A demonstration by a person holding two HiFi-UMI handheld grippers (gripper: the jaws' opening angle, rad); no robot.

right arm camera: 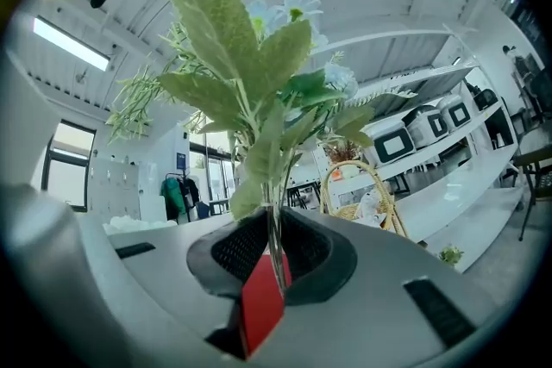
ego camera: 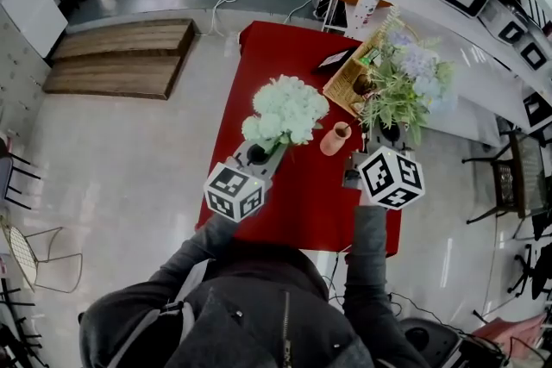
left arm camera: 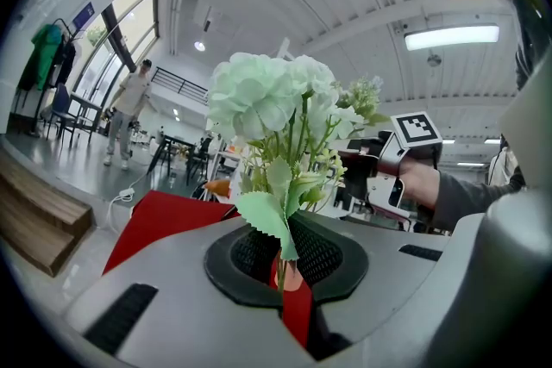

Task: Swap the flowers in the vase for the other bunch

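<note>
A small pink vase stands empty on the red table, between my two grippers. My left gripper is shut on the stems of a pale green hydrangea bunch, held upright just left of the vase. In the left gripper view, that bunch rises from the shut jaws. My right gripper is shut on a green and lavender bunch, held up to the right of the vase. In the right gripper view, thin stems and broad leaves stand between the jaws.
A wicker basket holding small things sits on the table's far right corner, behind the vase. White shelving with appliances runs along the right. Wooden steps lie on the floor at the left. A chair stands to the right of the table.
</note>
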